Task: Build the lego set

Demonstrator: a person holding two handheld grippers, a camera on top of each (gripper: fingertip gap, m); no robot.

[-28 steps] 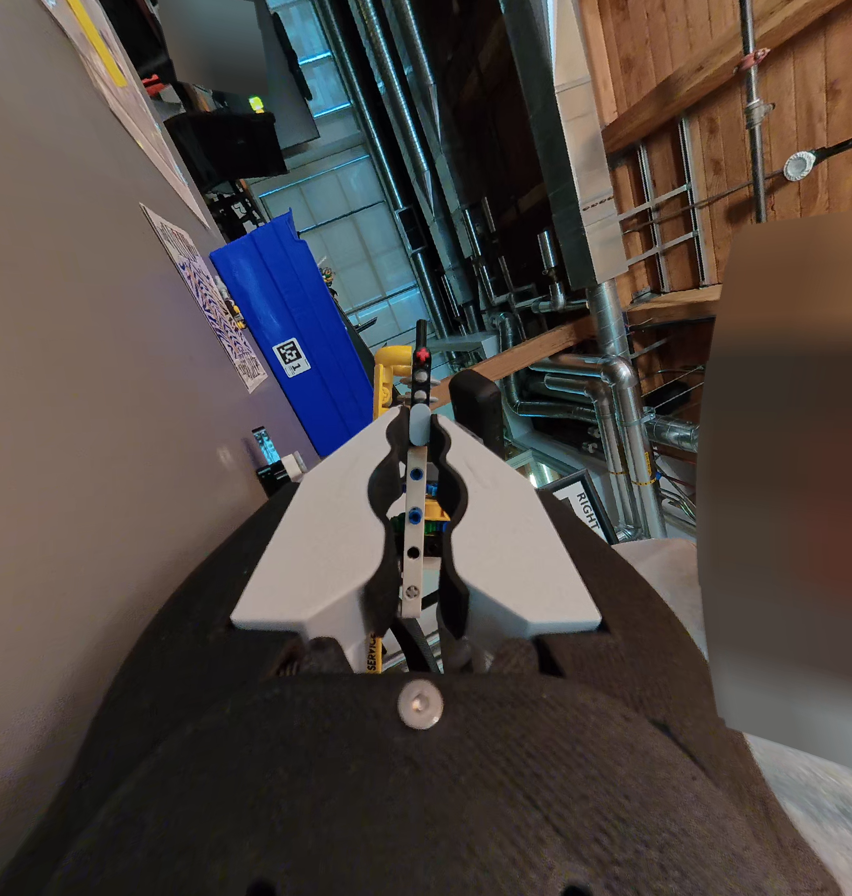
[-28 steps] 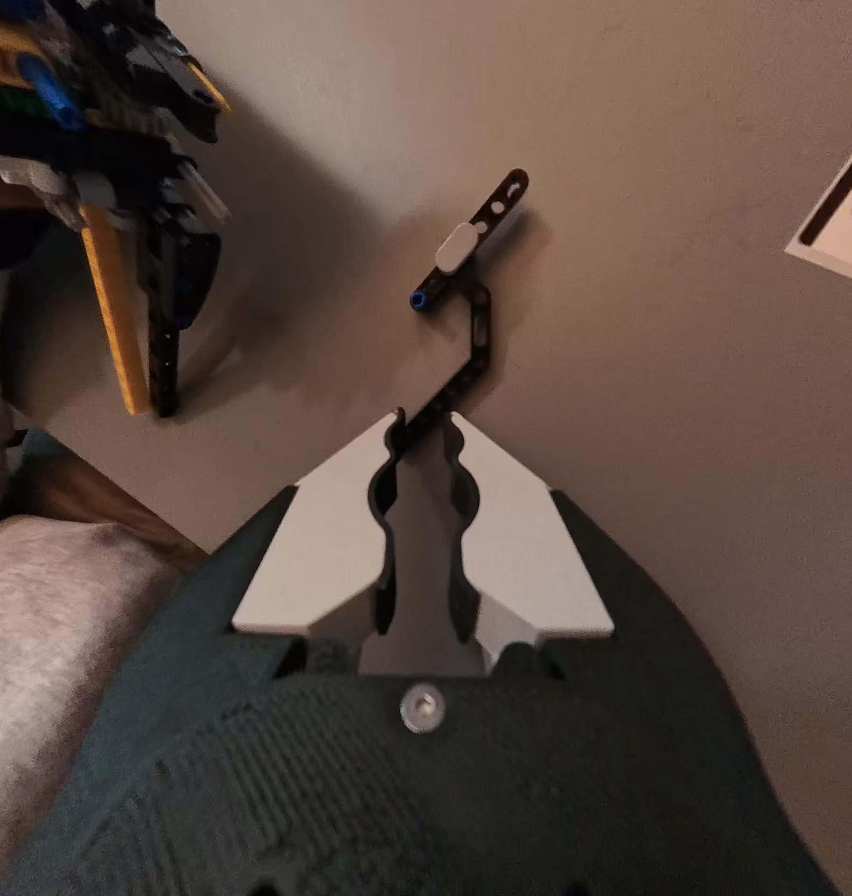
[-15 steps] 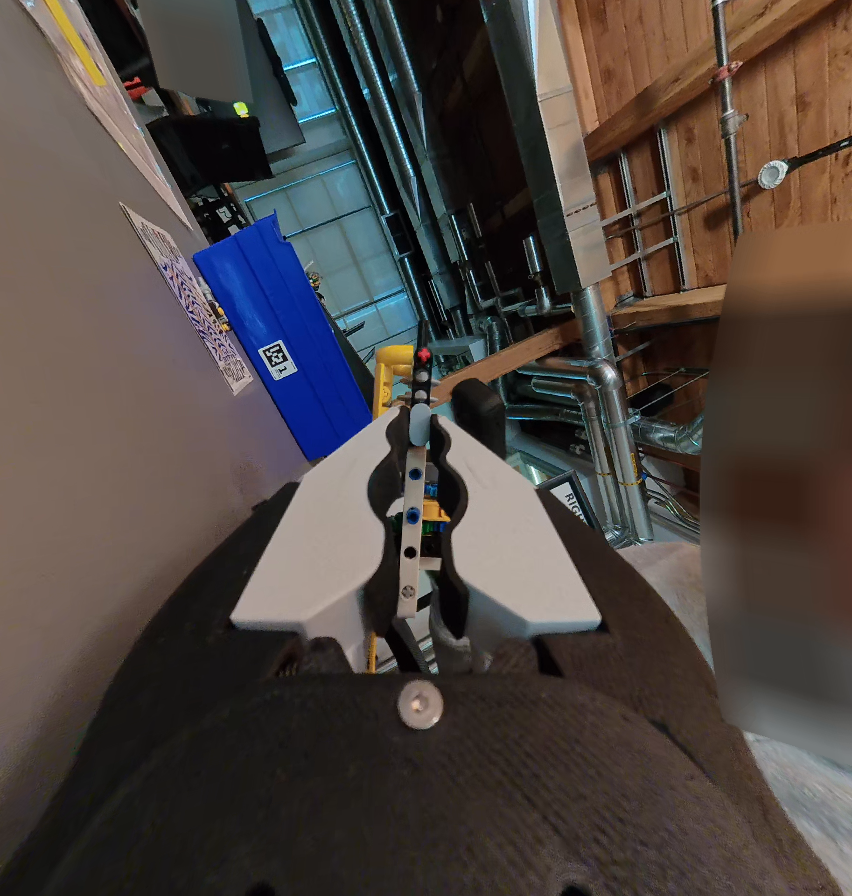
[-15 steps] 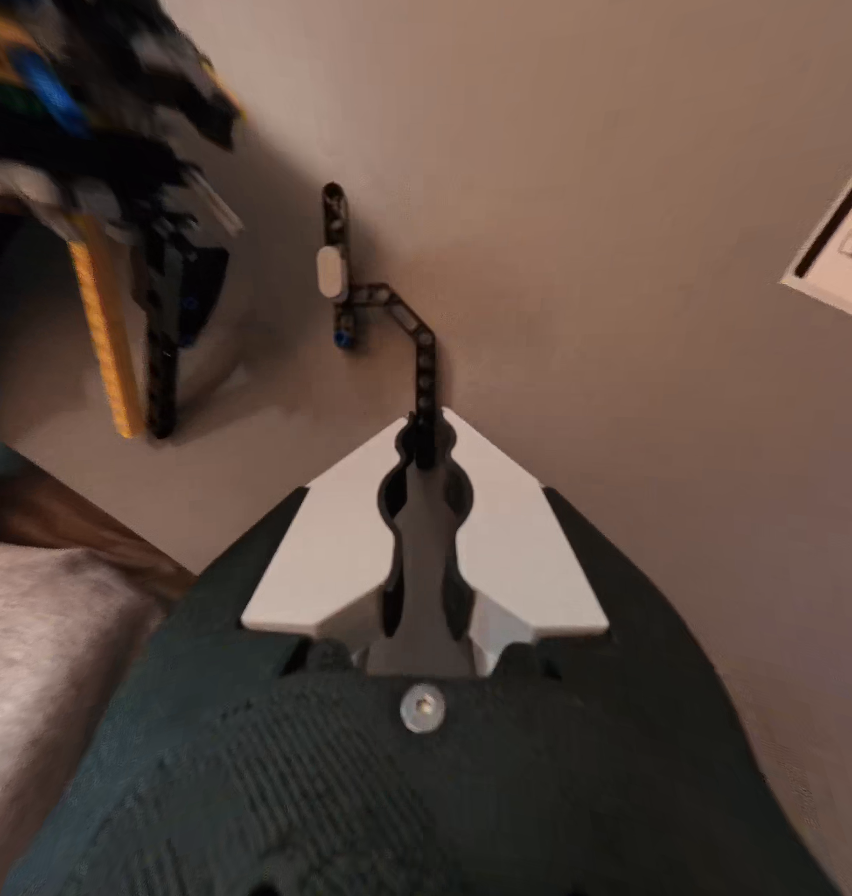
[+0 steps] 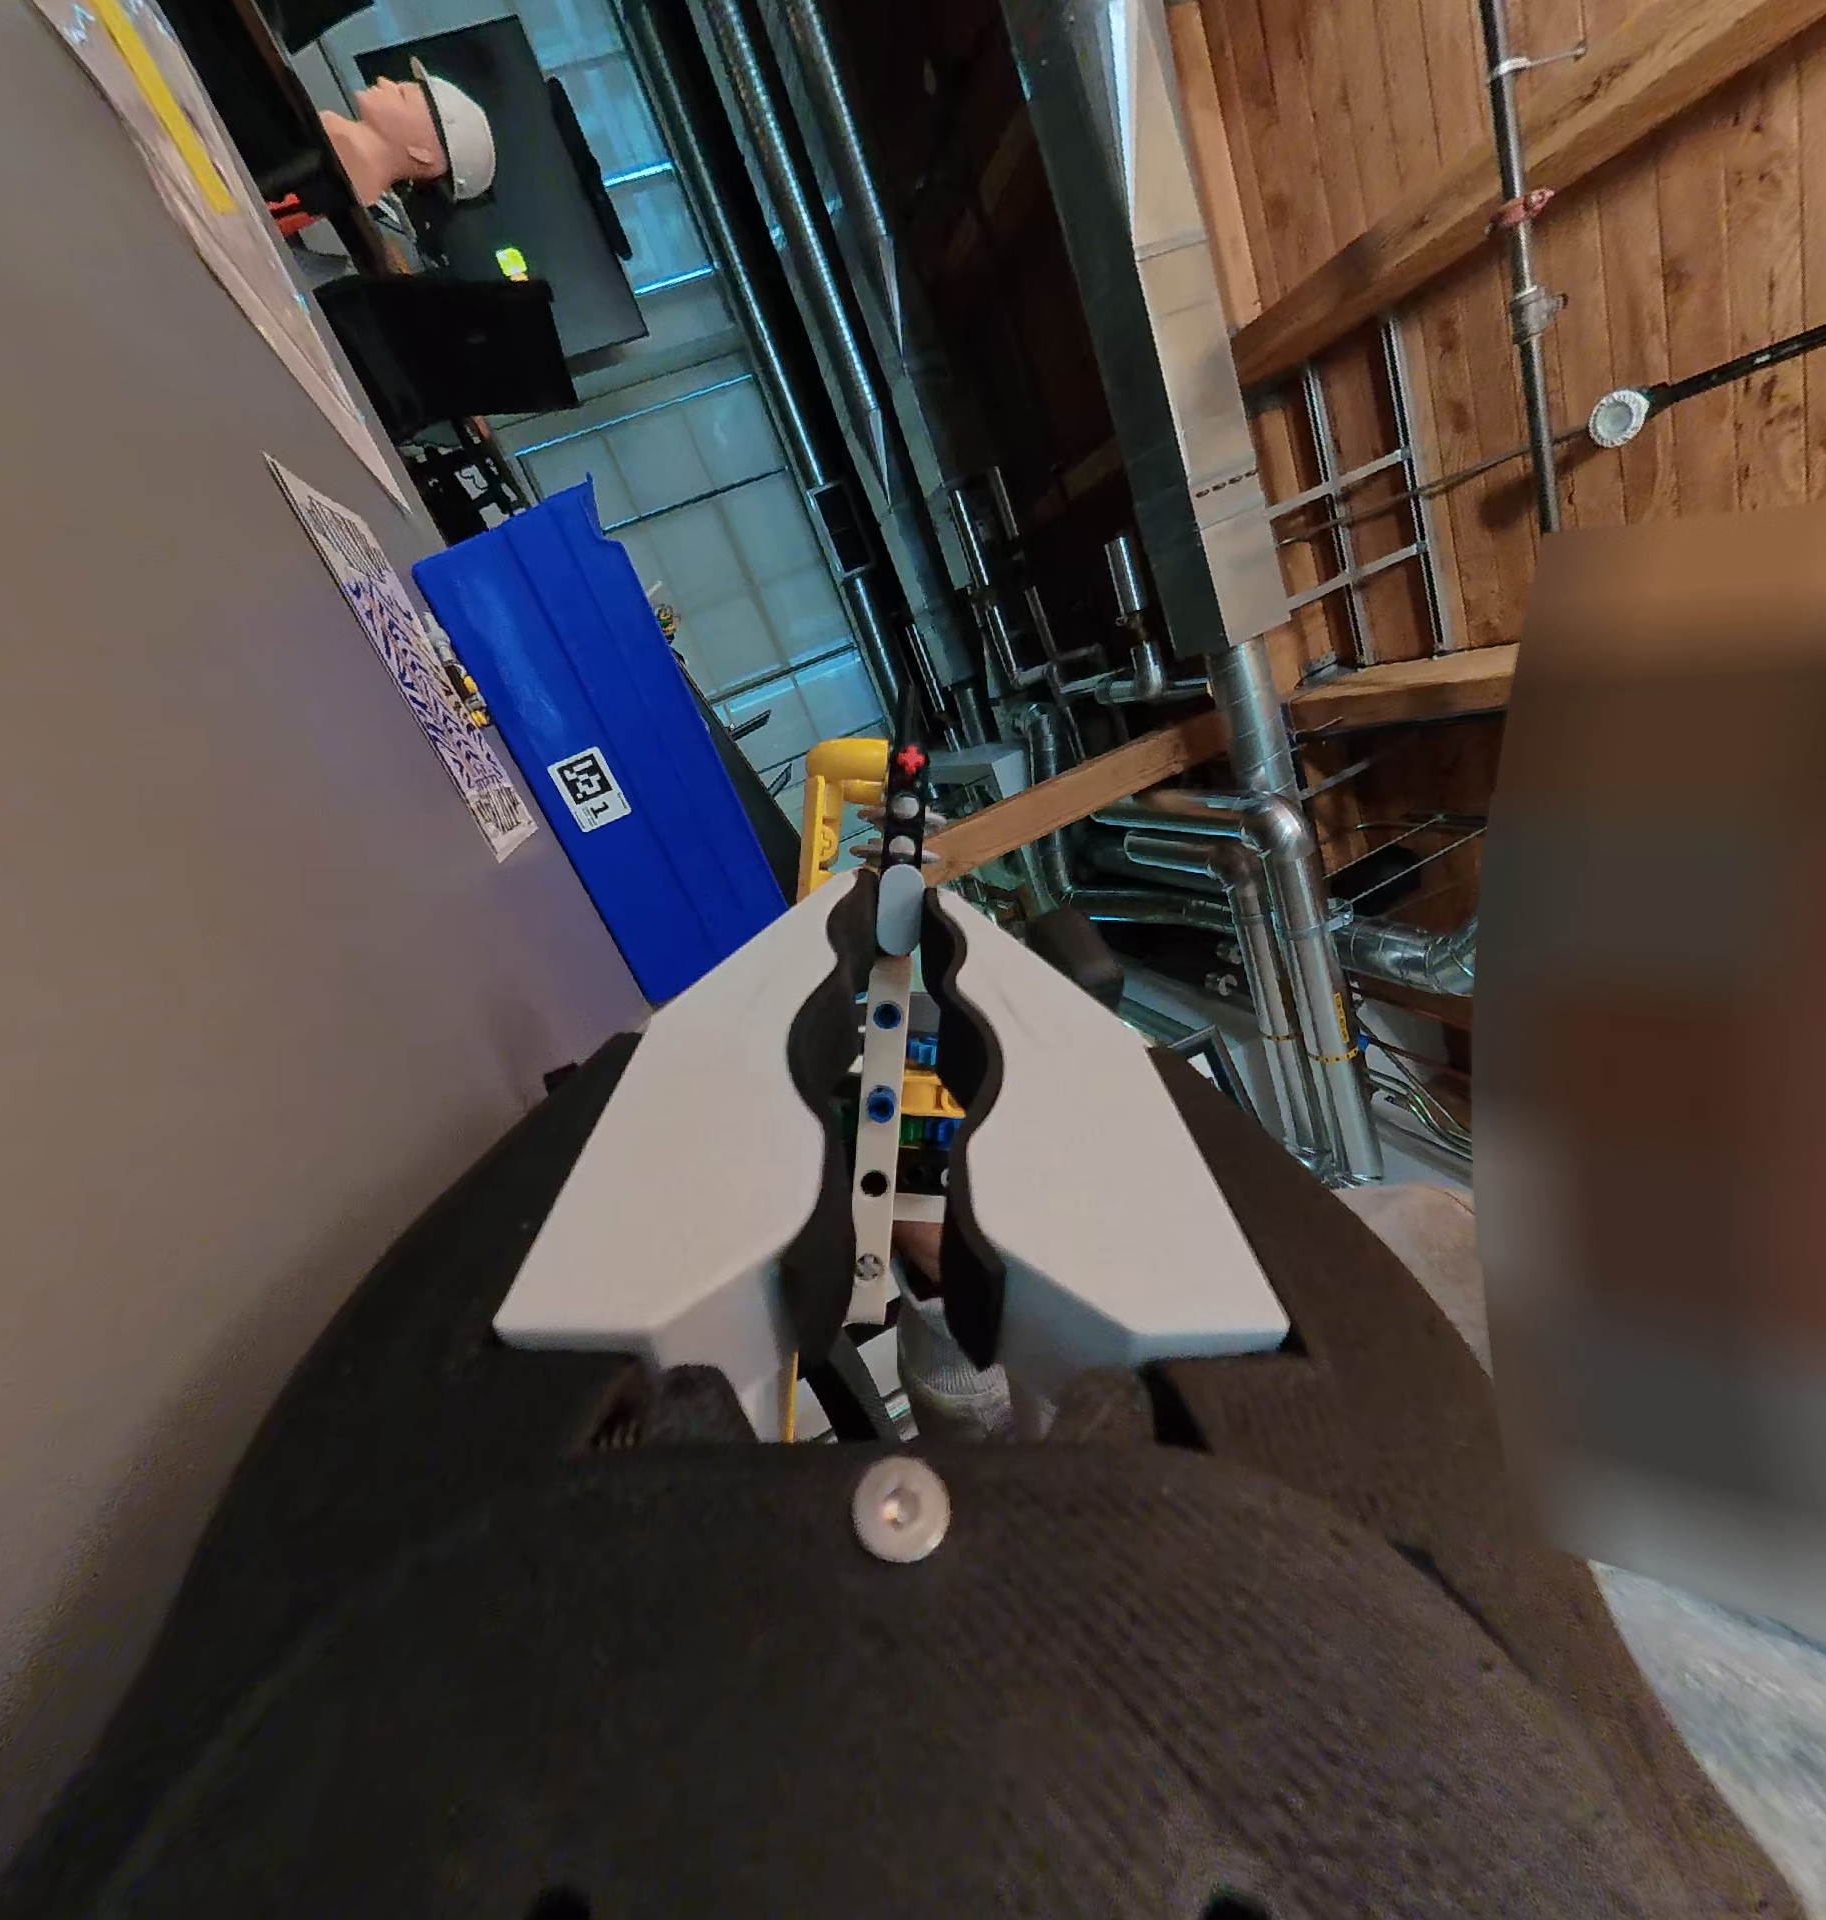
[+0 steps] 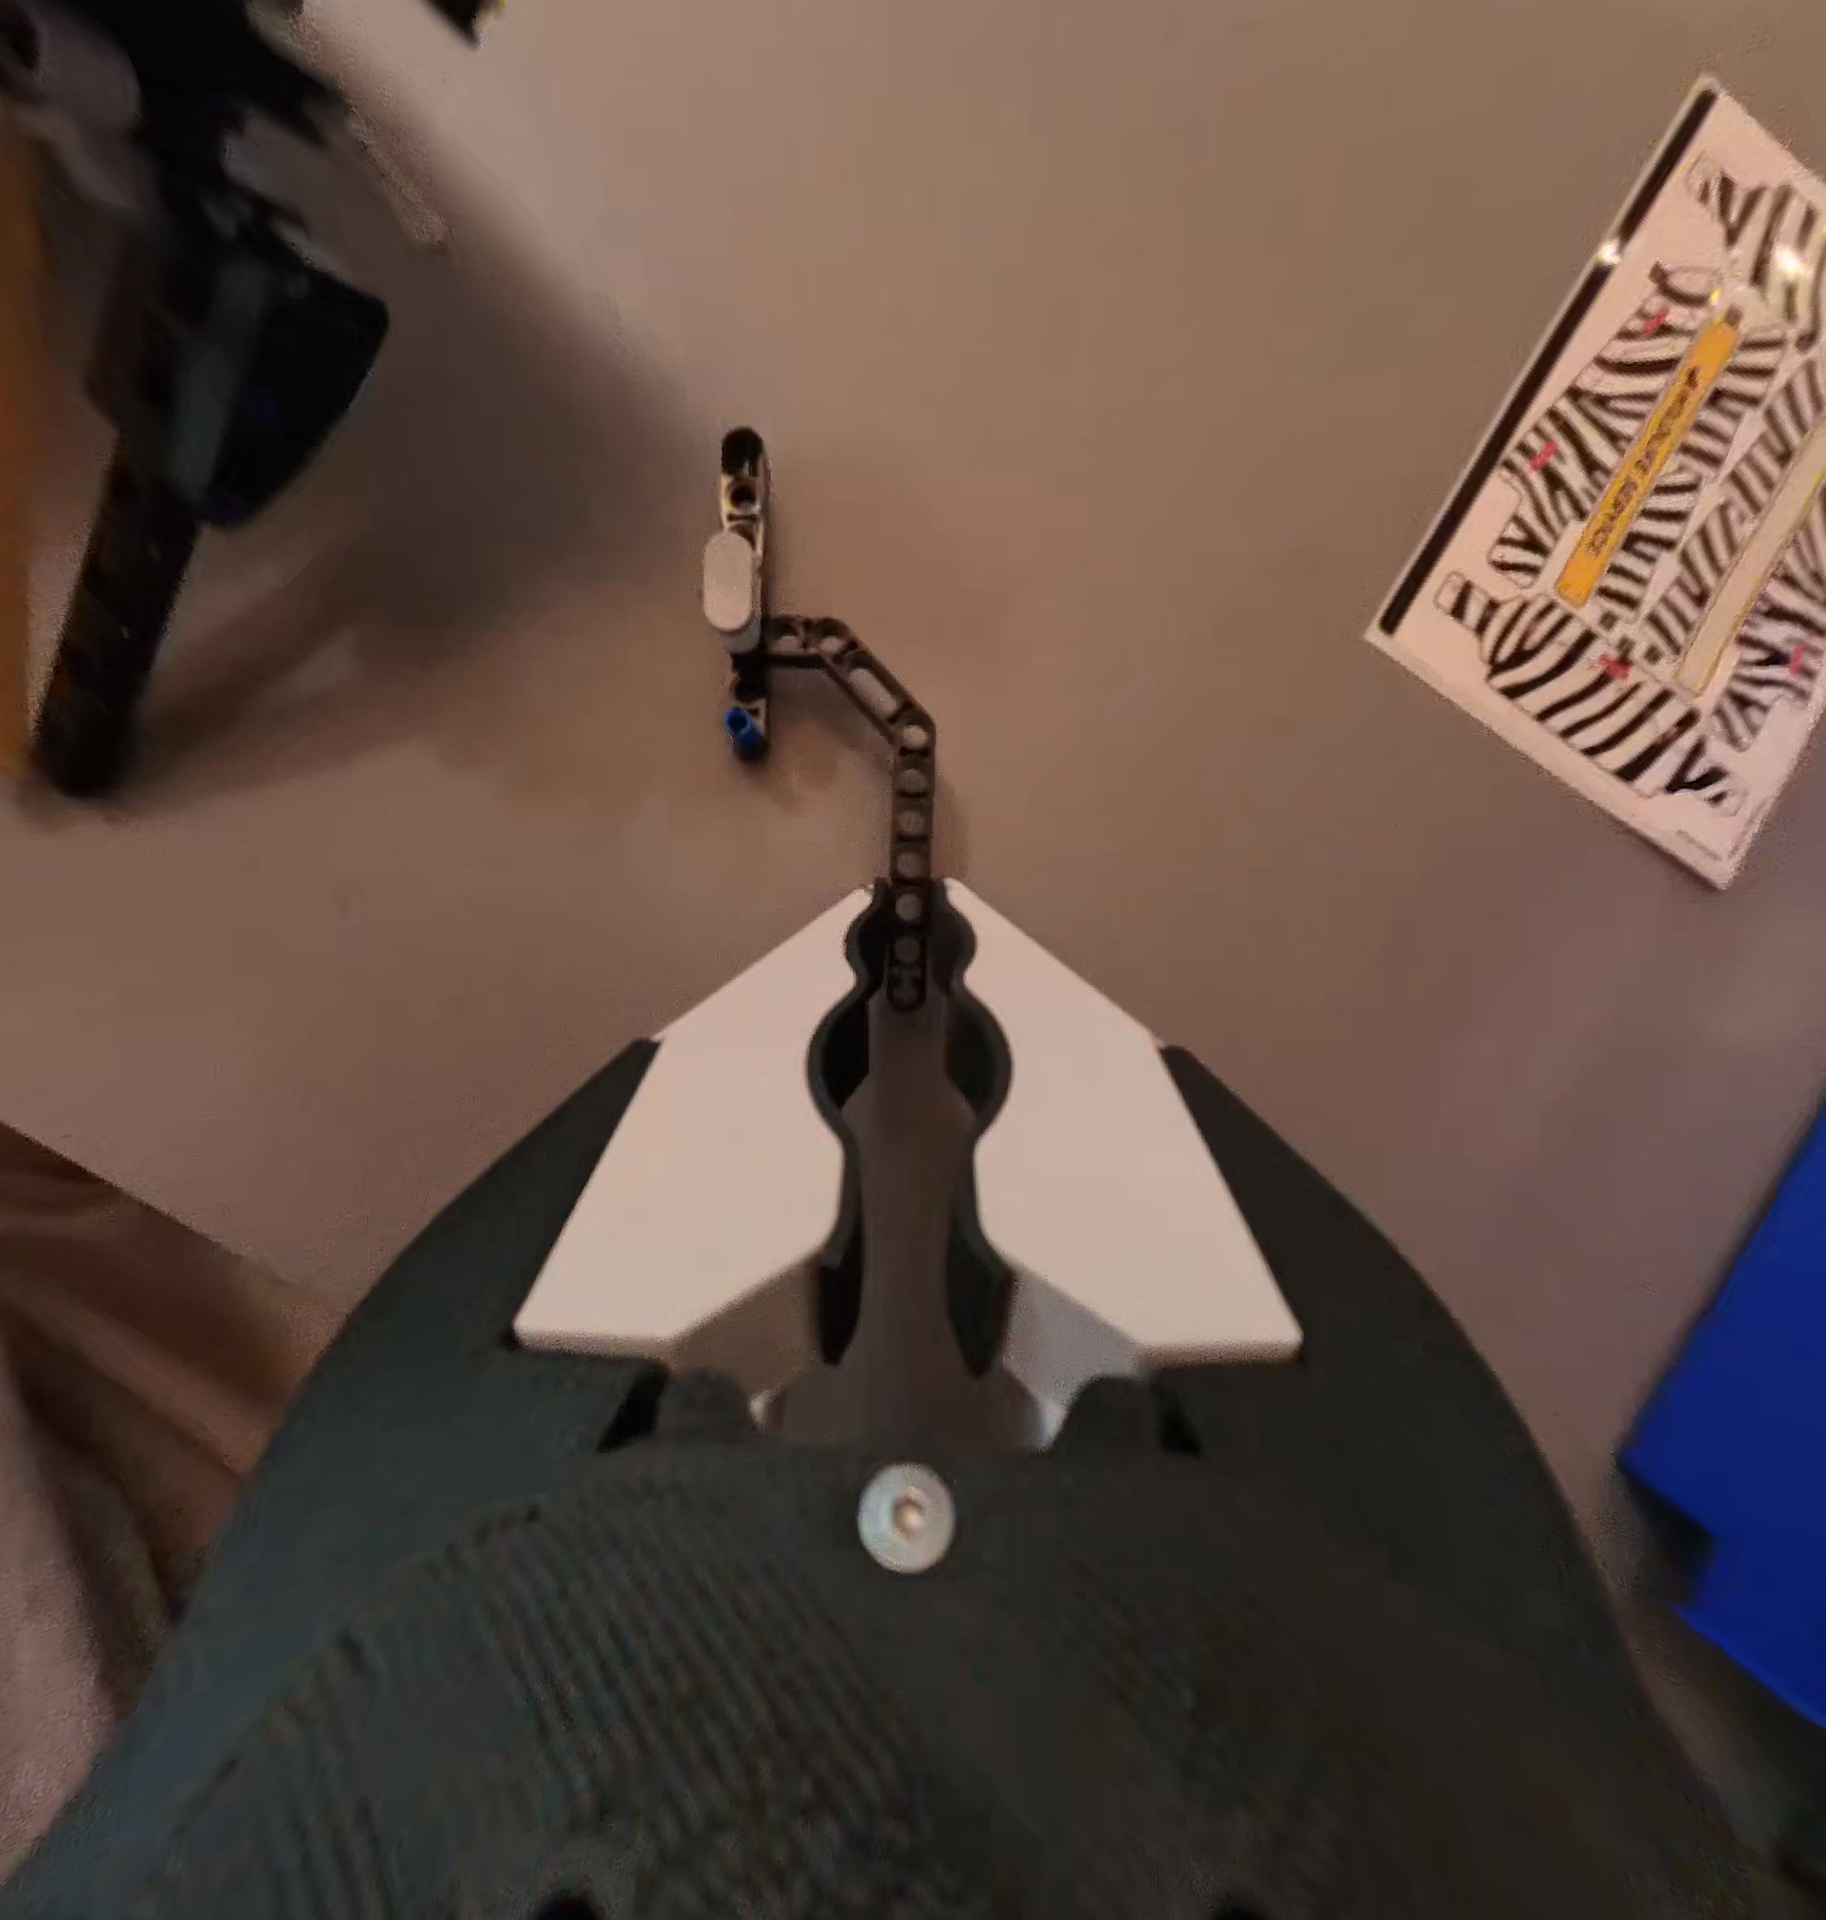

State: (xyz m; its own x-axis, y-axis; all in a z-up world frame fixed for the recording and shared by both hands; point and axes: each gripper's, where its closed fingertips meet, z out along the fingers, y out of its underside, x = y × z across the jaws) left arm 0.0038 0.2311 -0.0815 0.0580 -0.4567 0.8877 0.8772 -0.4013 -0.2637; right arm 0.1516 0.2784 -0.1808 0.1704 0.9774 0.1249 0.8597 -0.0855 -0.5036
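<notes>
My left gripper (image 5: 896,902) is shut on the partly built lego model (image 5: 881,1101): a white beam with blue pins runs between the fingers, and black and yellow parts stick out past the tips. The same model (image 6: 150,436) shows blurred at the upper left of the right wrist view, held above the table. My right gripper (image 6: 911,914) is shut on a black bent lego beam (image 6: 893,727). At its far end that beam carries a short black beam with a grey oval piece (image 6: 730,577) and a blue pin (image 6: 745,719).
A grey table (image 6: 1148,416) lies under the right gripper. A striped sticker sheet (image 6: 1657,468) lies at the right, and a blue bin (image 6: 1782,1351) at the right edge. The blue bin (image 5: 597,748) also shows in the left wrist view, beside a sheet (image 5: 410,665). A sleeve (image 6: 47,1403) is at the lower left. The grippers' ends are close to 20 centimeters from one another.
My right gripper closed on the black bent beam, which turned from leaning right to pointing left. The view then shifted, bringing the sticker sheet and blue bin in. The left gripper stayed nearly still.
</notes>
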